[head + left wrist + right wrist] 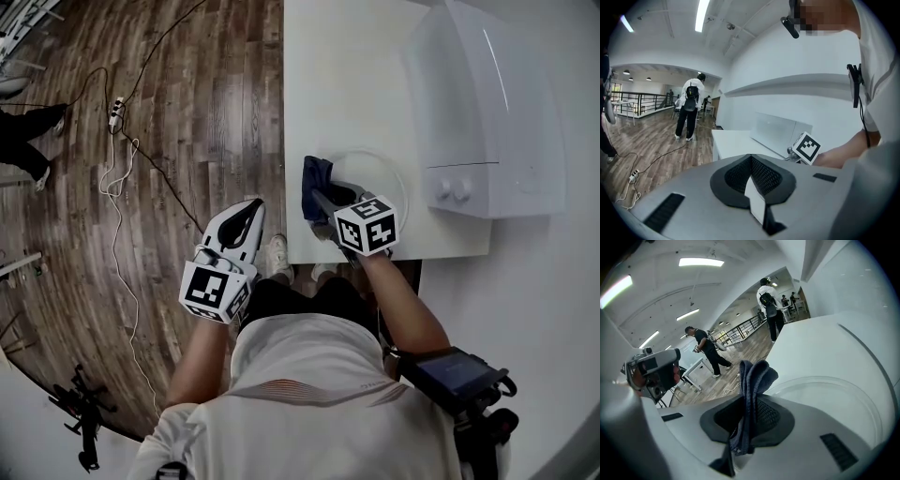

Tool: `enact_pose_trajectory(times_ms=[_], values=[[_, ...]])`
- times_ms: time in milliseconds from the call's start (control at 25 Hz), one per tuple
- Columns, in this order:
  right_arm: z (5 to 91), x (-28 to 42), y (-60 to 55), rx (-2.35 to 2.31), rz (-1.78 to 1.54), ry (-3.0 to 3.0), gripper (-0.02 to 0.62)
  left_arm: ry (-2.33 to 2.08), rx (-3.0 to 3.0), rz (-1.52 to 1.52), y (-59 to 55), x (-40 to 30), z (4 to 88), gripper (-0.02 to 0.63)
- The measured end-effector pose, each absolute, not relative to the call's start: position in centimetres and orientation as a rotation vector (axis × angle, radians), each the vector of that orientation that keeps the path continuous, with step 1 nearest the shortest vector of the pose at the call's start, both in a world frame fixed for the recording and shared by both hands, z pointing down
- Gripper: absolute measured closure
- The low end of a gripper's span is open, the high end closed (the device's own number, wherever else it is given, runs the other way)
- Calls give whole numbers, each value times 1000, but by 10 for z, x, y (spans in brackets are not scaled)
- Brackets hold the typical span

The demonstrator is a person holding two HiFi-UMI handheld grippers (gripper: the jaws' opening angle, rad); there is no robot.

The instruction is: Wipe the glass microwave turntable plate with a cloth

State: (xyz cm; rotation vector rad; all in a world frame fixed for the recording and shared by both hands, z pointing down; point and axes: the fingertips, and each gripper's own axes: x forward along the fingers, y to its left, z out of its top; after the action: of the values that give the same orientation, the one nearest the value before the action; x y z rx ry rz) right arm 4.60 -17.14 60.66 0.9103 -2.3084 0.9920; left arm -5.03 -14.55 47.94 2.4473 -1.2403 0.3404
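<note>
The clear glass turntable plate (373, 178) lies flat on the white table (337, 75), near its front edge and in front of the microwave. My right gripper (321, 199) is at the plate's left rim, shut on a dark blue cloth (314, 174) that sticks up from its jaws. The right gripper view has the cloth (751, 394) pinched between the jaws, with the plate (829, 399) just beyond and to the right. My left gripper (251, 210) hangs left of the table over the wooden floor; its jaws (751, 161) are shut with nothing in them.
A white microwave (487, 112) stands on the table to the right of the plate. A power strip (115, 112) and cables lie on the wooden floor at left. People stand further off in the room (689, 110). The person's shoes (277, 255) are at the table's edge.
</note>
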Motion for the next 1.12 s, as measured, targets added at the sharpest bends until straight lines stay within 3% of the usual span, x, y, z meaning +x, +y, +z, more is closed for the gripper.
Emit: enact_pose_trajectory(times_ms=[360, 1120], values=[[646, 74, -182, 957, 1048, -2183, 534, -1219, 2434, 350, -144, -45, 504, 595], [657, 220, -179, 1271, 973, -1889, 534, -1112, 2443, 291, -151, -6, 507, 595]])
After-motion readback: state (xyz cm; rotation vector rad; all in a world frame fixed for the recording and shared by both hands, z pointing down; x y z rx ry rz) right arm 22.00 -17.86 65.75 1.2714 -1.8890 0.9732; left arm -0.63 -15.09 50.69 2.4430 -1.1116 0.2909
